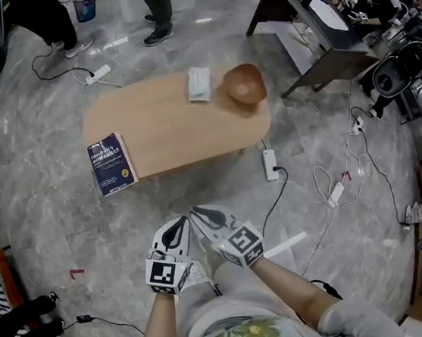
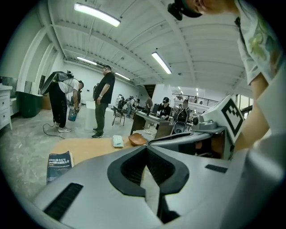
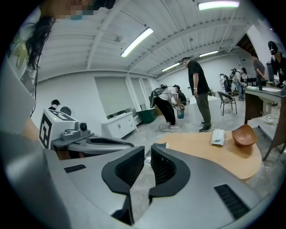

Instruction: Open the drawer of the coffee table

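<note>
The light wooden coffee table (image 1: 175,126) stands on the grey floor ahead of me. No drawer front shows in any view. My left gripper (image 1: 180,225) and right gripper (image 1: 200,213) are held side by side close to my body, short of the table's near edge. Both are shut with nothing between their pads. In the left gripper view the left gripper (image 2: 146,150) points at the table (image 2: 89,150). From the right gripper view, the right gripper (image 3: 147,152) faces the table (image 3: 201,147) too.
On the table lie a dark blue book (image 1: 111,164) at the left corner, a white packet (image 1: 199,84) and a brown bowl (image 1: 244,83). A power strip (image 1: 271,164) and cables (image 1: 335,187) lie on the floor at the right. People (image 1: 157,10) stand beyond the table, and a desk (image 1: 308,30) is far right.
</note>
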The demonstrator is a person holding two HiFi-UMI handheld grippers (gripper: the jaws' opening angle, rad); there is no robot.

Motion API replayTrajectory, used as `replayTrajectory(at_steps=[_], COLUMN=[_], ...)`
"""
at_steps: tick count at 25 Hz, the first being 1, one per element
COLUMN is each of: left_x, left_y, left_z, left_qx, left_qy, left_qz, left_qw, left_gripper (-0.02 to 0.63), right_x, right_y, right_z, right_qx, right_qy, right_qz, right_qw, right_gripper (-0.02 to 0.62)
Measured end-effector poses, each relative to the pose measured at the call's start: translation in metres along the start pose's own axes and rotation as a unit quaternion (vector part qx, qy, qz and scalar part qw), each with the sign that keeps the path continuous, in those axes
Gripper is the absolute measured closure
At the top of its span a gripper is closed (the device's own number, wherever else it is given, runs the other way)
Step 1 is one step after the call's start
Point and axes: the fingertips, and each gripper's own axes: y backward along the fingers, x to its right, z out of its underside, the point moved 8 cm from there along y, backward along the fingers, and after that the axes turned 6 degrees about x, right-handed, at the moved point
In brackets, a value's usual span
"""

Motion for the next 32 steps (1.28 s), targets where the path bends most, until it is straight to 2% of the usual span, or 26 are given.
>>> replayTrajectory(at_steps=[3,7,11,14,19,23,27,32], left_x=[-0.013,-0.035,-0.058,-0.076,-0.103,-0.119,-0.126,-0.132], left_y=[-0.024,-0.055,-0.08,-0.091,-0.104,-0.118,-0.136,-0.151], left_z=[0.011,0.038,0.059,0.075,0.107,0.133,0.158,0.184], left_qx=[-0.008,-0.039,-0.055,-0.056,-0.062,-0.078,-0.089,-0.094], left_qy=[0.011,0.038,0.045,0.047,0.072,0.069,0.058,0.049], left_qz=[0.001,-0.015,-0.026,-0.04,-0.059,-0.074,-0.069,-0.056], left_qw=[0.9999,0.9984,0.9972,0.9965,0.9937,0.9918,0.992,0.9928], left_gripper=[0.597,0.597,0.597,0.597,0.597,0.597,0.597,0.597], right_x=[0.024,0.053,0.079,0.096,0.121,0.136,0.151,0.163], right_y=[-0.019,-0.04,-0.063,-0.082,-0.104,-0.117,-0.128,-0.142], right_z=[0.011,0.033,0.053,0.073,0.105,0.124,0.15,0.181], right_qx=[-0.016,-0.045,-0.051,-0.071,-0.09,-0.089,-0.084,-0.079], right_qy=[-0.01,-0.023,-0.029,-0.031,-0.03,-0.041,-0.052,-0.066], right_qz=[-0.009,-0.017,-0.045,-0.06,-0.042,-0.025,-0.017,-0.013], right_qw=[1.0,0.999,0.997,0.995,0.995,0.995,0.995,0.995], right_gripper=[0.572,0.572,0.568,0.518,0.503,0.502,0.5,0.466])
